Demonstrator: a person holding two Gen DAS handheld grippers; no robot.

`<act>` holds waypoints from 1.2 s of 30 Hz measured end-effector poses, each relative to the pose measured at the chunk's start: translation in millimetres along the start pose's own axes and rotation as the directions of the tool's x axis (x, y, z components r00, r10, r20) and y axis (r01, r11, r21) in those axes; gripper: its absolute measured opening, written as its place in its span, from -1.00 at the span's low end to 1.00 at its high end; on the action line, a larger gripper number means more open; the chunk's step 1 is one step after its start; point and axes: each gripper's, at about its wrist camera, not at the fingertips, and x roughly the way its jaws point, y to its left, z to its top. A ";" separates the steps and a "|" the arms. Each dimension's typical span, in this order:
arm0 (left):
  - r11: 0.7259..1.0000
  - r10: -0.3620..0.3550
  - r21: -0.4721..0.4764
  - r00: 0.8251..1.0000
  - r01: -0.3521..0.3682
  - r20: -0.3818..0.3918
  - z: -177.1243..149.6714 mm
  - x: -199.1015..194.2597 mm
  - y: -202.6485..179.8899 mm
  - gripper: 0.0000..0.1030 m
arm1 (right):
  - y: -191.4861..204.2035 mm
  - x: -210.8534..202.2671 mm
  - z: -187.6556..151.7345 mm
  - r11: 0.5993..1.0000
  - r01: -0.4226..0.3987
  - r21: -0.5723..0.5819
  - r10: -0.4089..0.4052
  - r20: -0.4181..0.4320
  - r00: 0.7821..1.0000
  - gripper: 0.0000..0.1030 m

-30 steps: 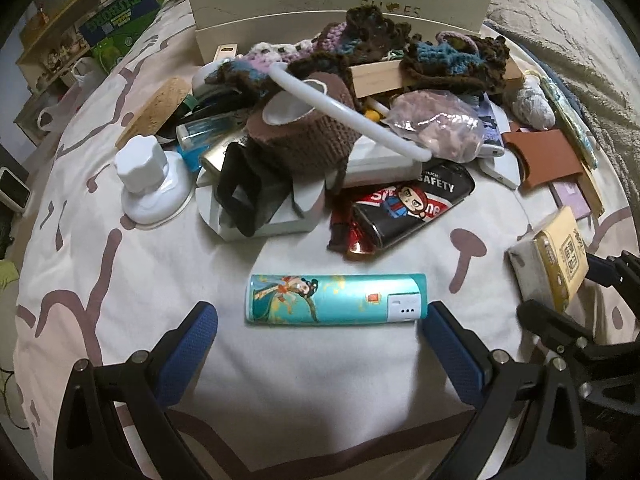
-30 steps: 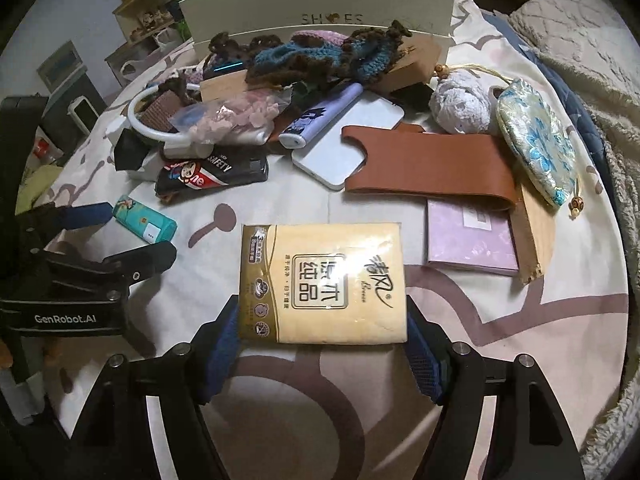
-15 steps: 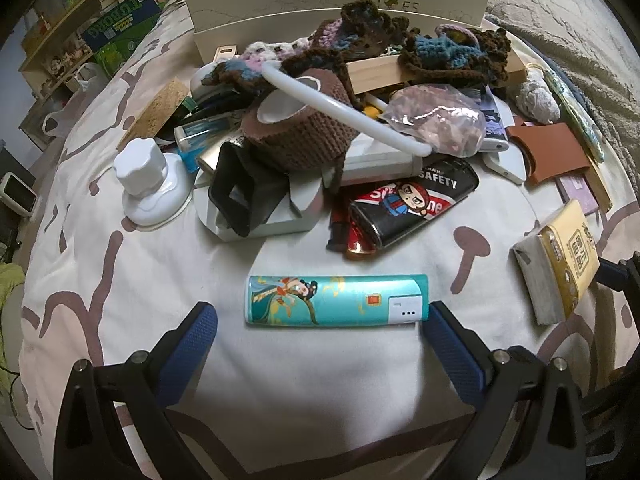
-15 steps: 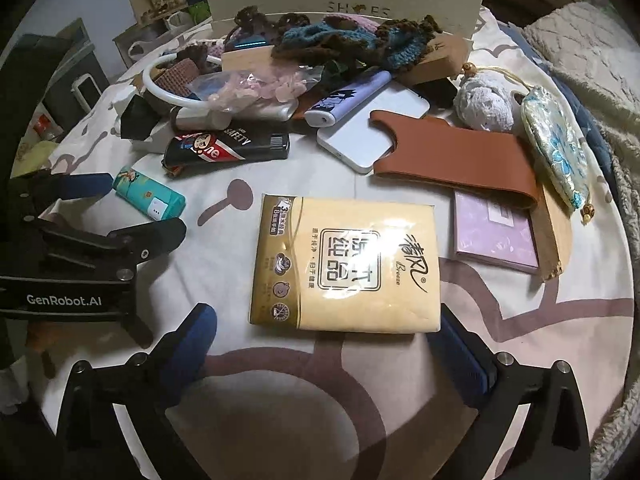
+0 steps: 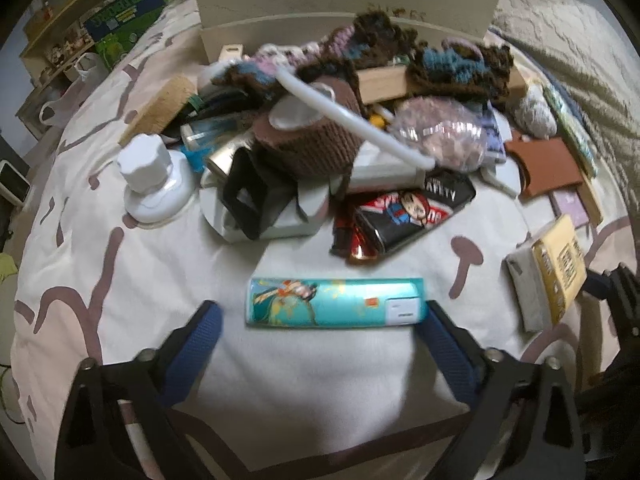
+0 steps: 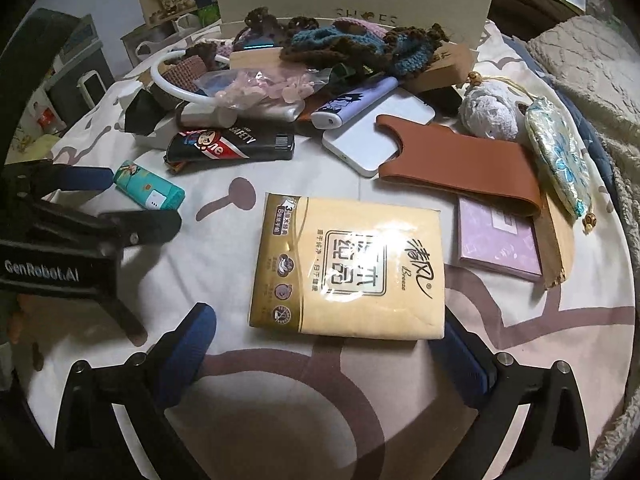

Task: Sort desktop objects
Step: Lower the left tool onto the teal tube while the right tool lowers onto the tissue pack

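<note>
**Right gripper lets go of the tissue pack**

Your right gripper [image 6: 324,344] has spread wide; the tissue pack [image 6: 348,268] lies flat and free near the cloth's [image 6: 520,340] front edge; your left gripper [image 5: 320,336] stays spread at the teal case [image 5: 334,301], right pad touching its end; the black lighter [image 5: 404,220] and the heap lie close behind it.

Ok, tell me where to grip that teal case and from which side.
Grip the teal case across its short width, mid-length, coming from above. It lies flat and lengthwise between the open left gripper fingers, spanning nearly the whole gap, so turning the gripper crosswise looks safer.
</note>
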 end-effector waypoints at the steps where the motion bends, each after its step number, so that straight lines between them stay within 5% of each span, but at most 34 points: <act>1: 1.000 -0.004 -0.006 1.000 0.004 0.006 0.5 -1.4 0.9 0.72 | -0.1 0.3 0.3 1.000 0.000 0.002 0.000 -0.002 1.000 1.00; 27: 0.972 -0.107 -0.215 0.994 0.097 -0.033 -0.3 -6.9 10.7 0.68 | -23.7 -19.0 17.9 0.986 -0.048 0.159 0.038 0.067 0.997 0.99; 32: 0.969 -0.101 -0.231 0.995 0.093 -0.022 -1.2 -6.1 7.7 0.68 | -20.2 -14.2 16.5 0.988 -0.041 0.146 0.035 0.043 0.998 0.50; 36: 0.959 -0.104 -0.264 0.995 0.098 -0.008 -1.8 -6.3 7.1 0.67 | -22.2 -14.5 16.1 0.987 -0.039 0.156 0.033 0.041 0.999 0.46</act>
